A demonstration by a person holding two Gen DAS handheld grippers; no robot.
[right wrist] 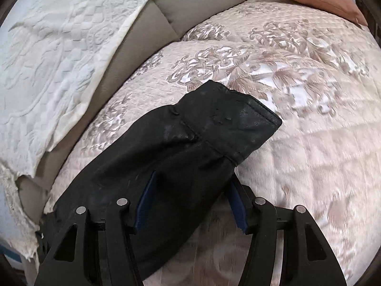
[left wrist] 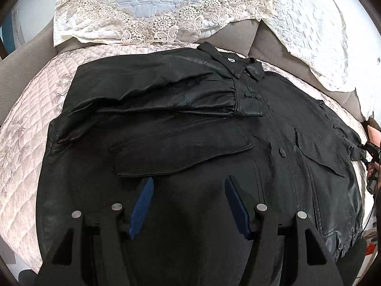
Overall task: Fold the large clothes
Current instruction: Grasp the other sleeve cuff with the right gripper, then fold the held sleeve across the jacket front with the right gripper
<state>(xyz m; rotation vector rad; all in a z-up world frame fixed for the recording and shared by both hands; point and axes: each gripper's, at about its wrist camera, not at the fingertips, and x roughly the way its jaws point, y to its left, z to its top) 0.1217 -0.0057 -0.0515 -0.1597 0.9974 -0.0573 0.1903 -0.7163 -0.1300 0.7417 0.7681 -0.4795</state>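
The left gripper (left wrist: pixel 188 205) points steeply down, its two blue pads (left wrist: pixel 142 206) spread well apart with nothing pinched between them; the black finger arms splay outward below. The right gripper (right wrist: pixel 190 200) also tilts down and forward, its jaws partly closed. A black sleeve (right wrist: pixel 190 138) lies between its blue pads (right wrist: pixel 144 205), the left pad against the cloth, the right pad at the cloth's edge; whether they press on it cannot be told. In the left wrist view, a hand (left wrist: pixel 373 133) shows at the right edge around that tool.
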